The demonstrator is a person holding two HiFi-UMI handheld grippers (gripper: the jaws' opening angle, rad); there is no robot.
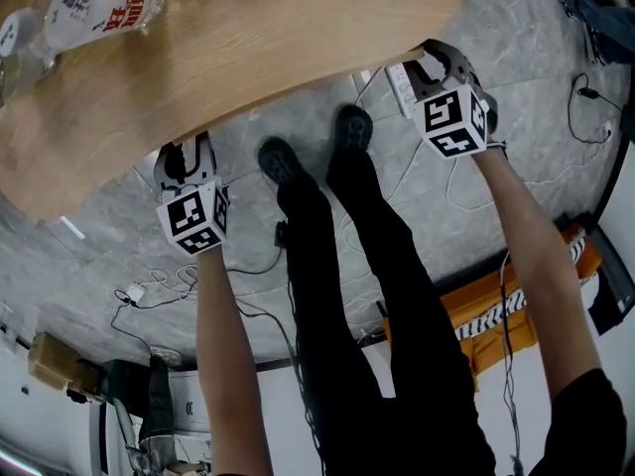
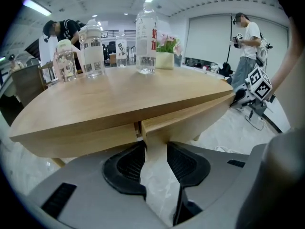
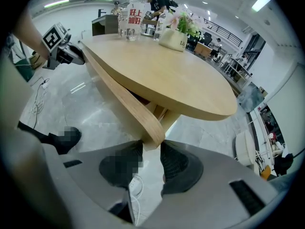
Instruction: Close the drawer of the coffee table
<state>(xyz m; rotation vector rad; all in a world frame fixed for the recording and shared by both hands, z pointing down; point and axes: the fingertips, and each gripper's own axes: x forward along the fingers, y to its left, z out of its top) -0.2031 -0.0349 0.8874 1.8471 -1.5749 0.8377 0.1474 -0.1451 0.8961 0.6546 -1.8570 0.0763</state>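
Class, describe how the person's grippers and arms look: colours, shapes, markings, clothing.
The left gripper and right gripper each have a grey body, two black ribbed pads and a white cube bearing black square markers. Both arms are bare, and a black short sleeve shows on the right one.

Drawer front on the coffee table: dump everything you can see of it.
The drawer front is a long, curved strip of light wood that matches the tabletop just above it. It stands out from under the table edge with a gap behind it, so the drawer is open. No handle shows. One end sits between the pads of the left hand-held gripper, the other between those of the right hand-held gripper. Both appear clamped on it.
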